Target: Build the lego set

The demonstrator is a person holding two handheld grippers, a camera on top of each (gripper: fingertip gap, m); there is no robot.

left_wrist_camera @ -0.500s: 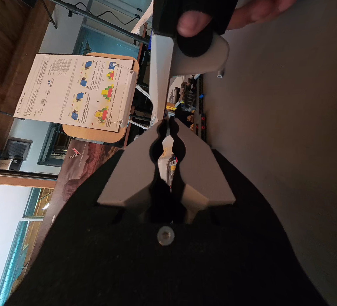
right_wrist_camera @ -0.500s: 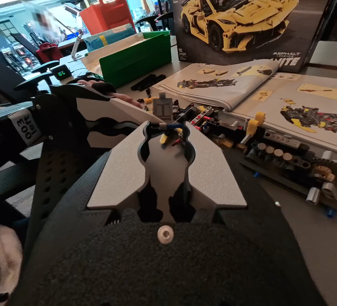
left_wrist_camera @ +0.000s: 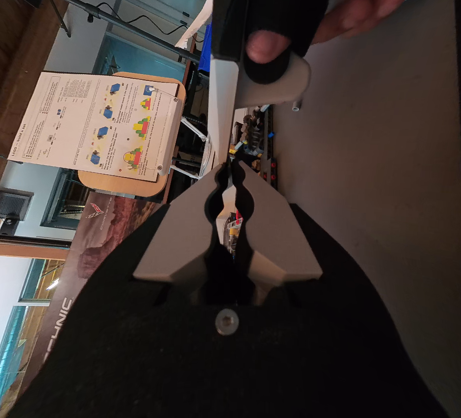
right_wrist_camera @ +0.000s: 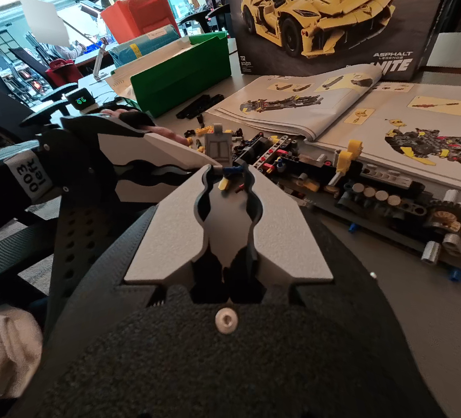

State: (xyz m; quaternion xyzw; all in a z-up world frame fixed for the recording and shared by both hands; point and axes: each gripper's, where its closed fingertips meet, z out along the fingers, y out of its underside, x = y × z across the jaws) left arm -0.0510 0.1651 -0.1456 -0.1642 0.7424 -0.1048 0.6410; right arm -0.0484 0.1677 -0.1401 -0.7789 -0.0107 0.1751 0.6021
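Holding paper, green bin [right_wrist_camera: 179,74], table [right_wrist_camera: 374,331]

So from the right wrist view: the half-built dark lego chassis [right_wrist_camera: 324,176] lies on the grey table [right_wrist_camera: 399,331], running from centre off to the right. The open instruction booklet [right_wrist_camera: 311,111] is right behind it, and the big set box with a yellow car printed on it [right_wrist_camera: 324,14] stands behind that. The green plastic bin [right_wrist_camera: 182,77] is left of the box, with the red carry case [right_wrist_camera: 139,12] further back. Loose small pieces [right_wrist_camera: 199,131] are scattered between bin and chassis.
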